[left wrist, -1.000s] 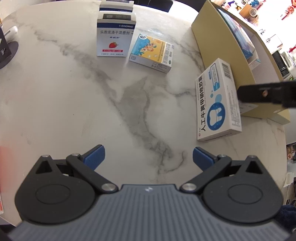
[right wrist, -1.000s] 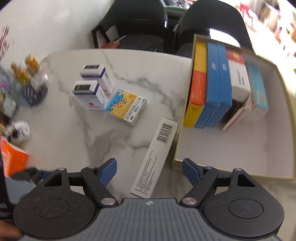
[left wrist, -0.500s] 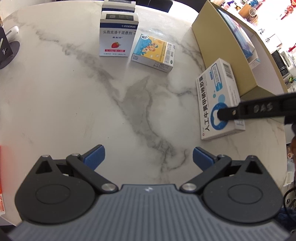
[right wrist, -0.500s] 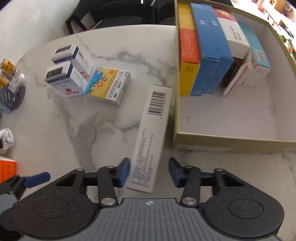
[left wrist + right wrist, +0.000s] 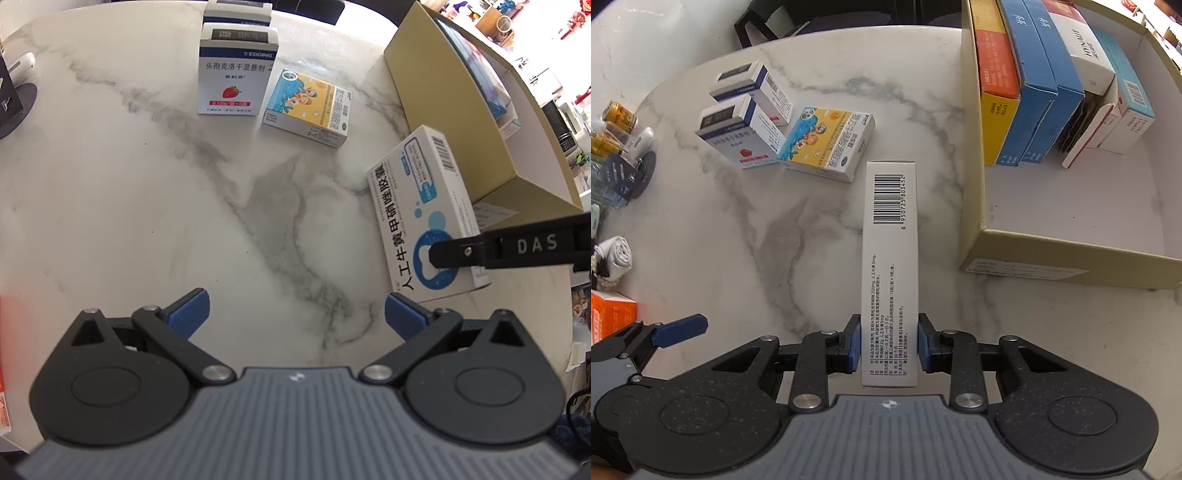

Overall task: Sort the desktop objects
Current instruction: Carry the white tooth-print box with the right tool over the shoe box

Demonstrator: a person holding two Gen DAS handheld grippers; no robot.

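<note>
Right hand-held gripper [image 5: 889, 343]: blue pads pinching the near end of the long white medicine box [image 5: 890, 258], lying on the worktop [image 5: 720, 240] just beside the cardboard tray [image 5: 971, 155]
Left hand-held gripper [image 5: 297, 308]: spread wide above bare marble, holding nothing

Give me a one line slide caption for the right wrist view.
Right gripper shut on the long white medicine box, beside the cardboard tray of upright boxes.

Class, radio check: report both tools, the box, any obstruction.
Right tool shut on long white box. Left tool open, empty. Cardboard tray wall close right of box.
</note>
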